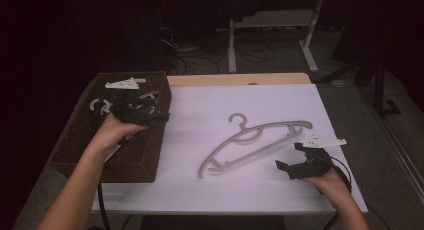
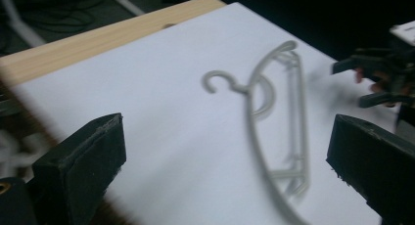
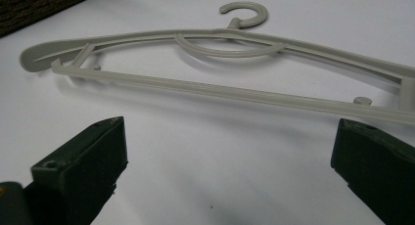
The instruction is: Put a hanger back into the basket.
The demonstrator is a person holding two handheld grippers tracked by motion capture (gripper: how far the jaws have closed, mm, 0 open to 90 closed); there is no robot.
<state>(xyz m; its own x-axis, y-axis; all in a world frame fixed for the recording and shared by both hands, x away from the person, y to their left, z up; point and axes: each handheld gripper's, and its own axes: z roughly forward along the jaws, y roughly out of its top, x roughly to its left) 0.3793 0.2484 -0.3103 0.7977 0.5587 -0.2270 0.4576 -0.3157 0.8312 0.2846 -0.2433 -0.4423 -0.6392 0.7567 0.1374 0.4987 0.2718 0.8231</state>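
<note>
One hanger (image 1: 255, 142) lies flat at the centre of the high view, on the white sheet that covers the bench (image 1: 210, 190), hook toward the top of the frame. At the left a brown basket (image 1: 145, 162) holds more white hangers (image 1: 122, 83), and the left gripper (image 1: 162, 117) hovers over its right rim, pointing toward the middle of the frame. At the lower right the right gripper (image 1: 289, 155) sits low over the sheet, just beside the hanger's right end, fingers apart and empty.

Left gripper view: two black fingers (image 2: 80, 161) stand wide apart at the bottom corners with nothing between them. Beyond them the hanger (image 2: 274, 122) runs down the middle of the frame, somewhat blurred, well apart from these fingers. The right gripper (image 2: 377, 80) shows at the right edge.

Right gripper view: the fingers (image 3: 83, 166) are spread wide, bare sheet between them. The hanger (image 3: 220, 90) stretches across the upper half, its straight bar nearest, not yet touched.

Judging by this, the step in hand is the approach to pick the hanger up. The next move calls for the right gripper to advance until the bar sits between its fingers, then close; the bar lies flat on the sheet, so the lower finger must slide under cleanly.
</note>
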